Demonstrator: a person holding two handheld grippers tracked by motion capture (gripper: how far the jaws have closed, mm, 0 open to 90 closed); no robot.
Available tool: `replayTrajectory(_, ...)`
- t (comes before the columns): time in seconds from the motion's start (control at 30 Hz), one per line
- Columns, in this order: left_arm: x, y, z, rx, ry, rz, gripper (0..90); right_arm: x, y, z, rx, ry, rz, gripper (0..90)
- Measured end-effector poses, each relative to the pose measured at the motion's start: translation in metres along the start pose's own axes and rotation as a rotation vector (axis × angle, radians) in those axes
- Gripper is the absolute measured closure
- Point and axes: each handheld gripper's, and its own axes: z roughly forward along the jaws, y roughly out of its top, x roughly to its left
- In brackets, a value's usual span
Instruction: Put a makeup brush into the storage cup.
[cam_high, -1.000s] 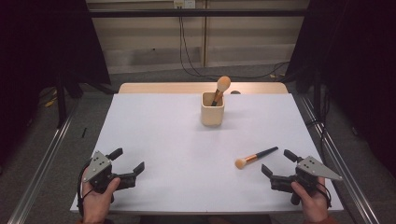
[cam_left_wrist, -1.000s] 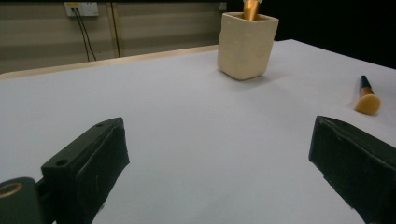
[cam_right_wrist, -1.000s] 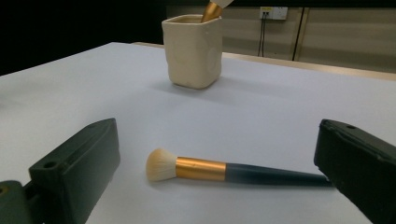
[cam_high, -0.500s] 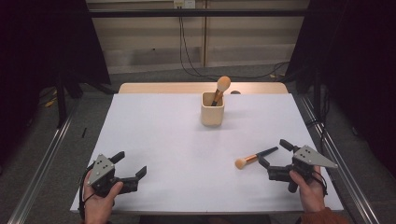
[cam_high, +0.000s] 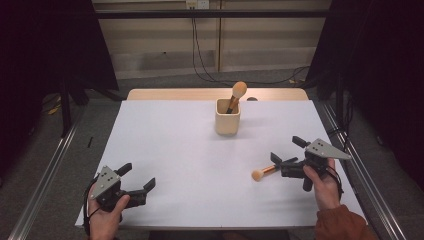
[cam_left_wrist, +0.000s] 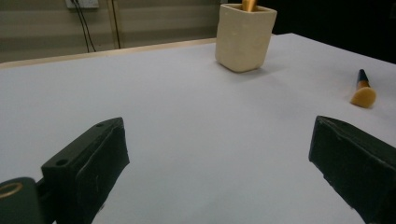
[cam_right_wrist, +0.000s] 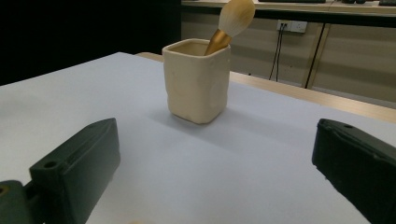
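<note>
One brush (cam_high: 236, 95) already stands in the cream cup (cam_high: 227, 118) at the table's far middle; the second brush (cam_high: 264, 172) lies flat on the white table (cam_high: 190, 150), not yet picked up. Right gripper (cam_high: 287, 156) sits over its handle end with jaws spread, probably not touching yet, hard to tell from the high view. Versus 1.0 s ago it has moved in from near the table's front edge; left gripper (cam_high: 137, 176) idles open at front left, shifted slightly.

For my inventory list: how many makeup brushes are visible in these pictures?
2. One brush stands in the cream cup; the other brush lies on the table before the right tongs.
</note>
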Motion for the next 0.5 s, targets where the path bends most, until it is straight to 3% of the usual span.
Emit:
replayTrajectory(0.23, 0.002, -0.001, -0.002, 0.01, 0.001, 0.009, 4.4, -0.009, 0.012, 0.017, 0.056, 0.036, 0.02, 0.9)
replayTrajectory(0.4, 0.006, -0.002, -0.005, -0.004, 0.024, -0.01, 4.4, -0.015, 0.018, 0.022, 0.087, 0.054, 0.035, 0.7)
replayTrajectory(0.5, 0.004, -0.002, -0.005, -0.001, 0.025, 0.001, 4.4, -0.018, 0.018, 0.024, 0.103, 0.061, 0.038, 0.8)
